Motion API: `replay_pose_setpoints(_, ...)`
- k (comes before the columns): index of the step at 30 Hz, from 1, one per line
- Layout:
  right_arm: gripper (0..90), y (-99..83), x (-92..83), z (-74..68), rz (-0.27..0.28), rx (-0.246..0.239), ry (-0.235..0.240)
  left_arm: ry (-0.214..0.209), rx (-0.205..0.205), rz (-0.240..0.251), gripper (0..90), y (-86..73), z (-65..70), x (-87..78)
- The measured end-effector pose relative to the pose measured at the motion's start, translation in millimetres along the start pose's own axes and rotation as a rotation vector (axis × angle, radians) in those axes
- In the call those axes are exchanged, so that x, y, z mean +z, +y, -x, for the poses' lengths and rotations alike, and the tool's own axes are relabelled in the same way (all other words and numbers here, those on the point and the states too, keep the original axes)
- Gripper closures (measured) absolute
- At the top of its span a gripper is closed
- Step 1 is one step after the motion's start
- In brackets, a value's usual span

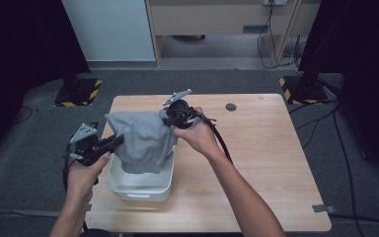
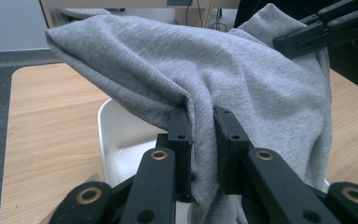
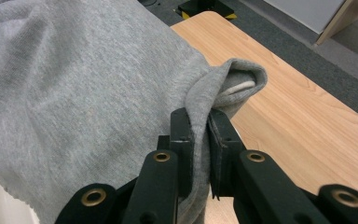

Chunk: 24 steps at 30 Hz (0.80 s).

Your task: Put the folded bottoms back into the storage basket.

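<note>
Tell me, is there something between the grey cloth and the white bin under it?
Nothing visible. The grey cloth, pinched by the left gripper and right gripper, hangs into the open white bin.

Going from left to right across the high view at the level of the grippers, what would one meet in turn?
Left gripper → grey cloth, held over the white bin → right gripper → bare wooden table.

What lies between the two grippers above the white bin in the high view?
A grey cloth, pinched by the left gripper and right gripper, hangs above the white bin. The high view shows this.
</note>
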State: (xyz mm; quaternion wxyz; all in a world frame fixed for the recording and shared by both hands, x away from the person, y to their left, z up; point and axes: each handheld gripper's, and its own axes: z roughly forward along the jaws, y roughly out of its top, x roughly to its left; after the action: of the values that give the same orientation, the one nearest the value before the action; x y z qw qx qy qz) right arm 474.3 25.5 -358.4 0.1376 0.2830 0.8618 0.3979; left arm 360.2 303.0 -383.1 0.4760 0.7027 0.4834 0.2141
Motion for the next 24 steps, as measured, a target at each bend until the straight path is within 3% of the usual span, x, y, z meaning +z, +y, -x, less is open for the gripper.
replay_pose_setpoints(24,82.3,-24.4,7.5,-4.3,-0.025,0.016,0.023,-0.009,0.003,-0.058,78.5,-16.9,-4.4,5.0)
